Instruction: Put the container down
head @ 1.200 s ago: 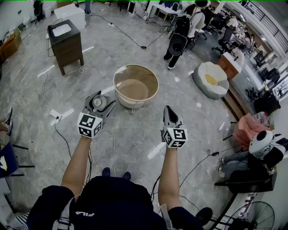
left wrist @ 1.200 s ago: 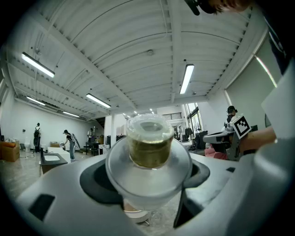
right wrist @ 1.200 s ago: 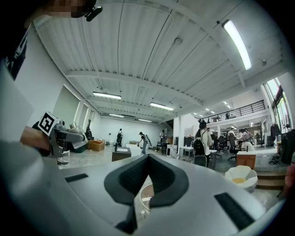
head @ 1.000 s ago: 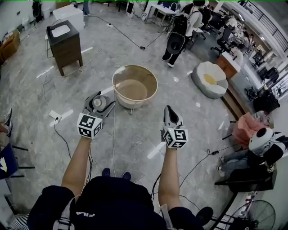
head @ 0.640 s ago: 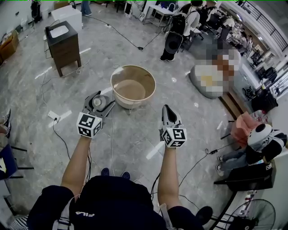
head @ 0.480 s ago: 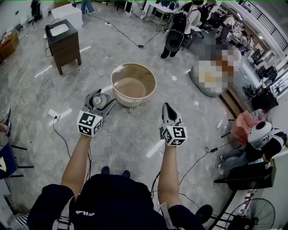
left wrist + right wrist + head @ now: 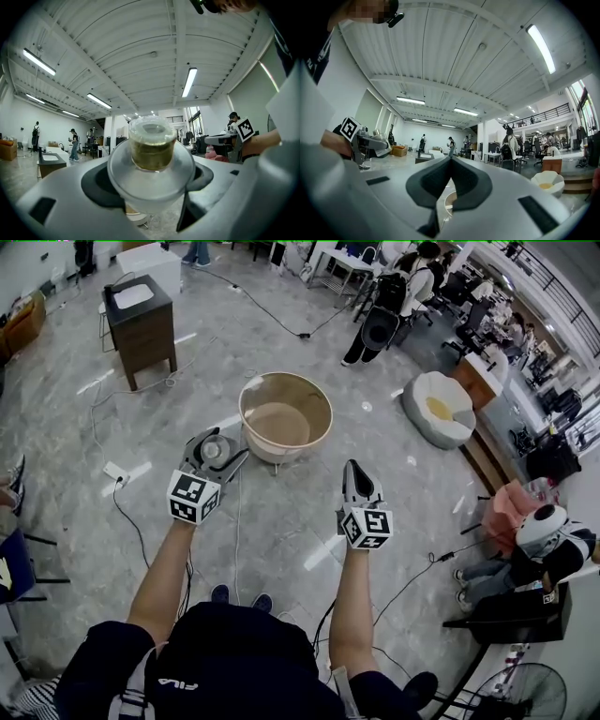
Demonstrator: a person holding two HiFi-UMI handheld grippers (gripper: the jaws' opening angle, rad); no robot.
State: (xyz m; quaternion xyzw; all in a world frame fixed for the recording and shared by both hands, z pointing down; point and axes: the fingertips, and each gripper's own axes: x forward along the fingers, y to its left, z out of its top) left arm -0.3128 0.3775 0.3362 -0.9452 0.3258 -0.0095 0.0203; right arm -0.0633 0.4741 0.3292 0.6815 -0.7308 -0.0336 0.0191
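Both jaws of the left gripper [image 7: 151, 185] press on a small clear container [image 7: 152, 150], at its wide lower part; something yellow-brown is inside. I judge it light, thin-walled and a little slippery, so this wide part is the safe place to hold, and hard squeezing could crush it. It hangs in the air, near and left of the round wooden table [image 7: 246, 401]. On the right, the right gripper [image 7: 449, 164] is closed on nothing.

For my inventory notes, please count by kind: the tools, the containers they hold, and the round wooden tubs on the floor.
2 tools: left tool, right tool
1 container, in the left tool
1 round wooden tub
Total: 4
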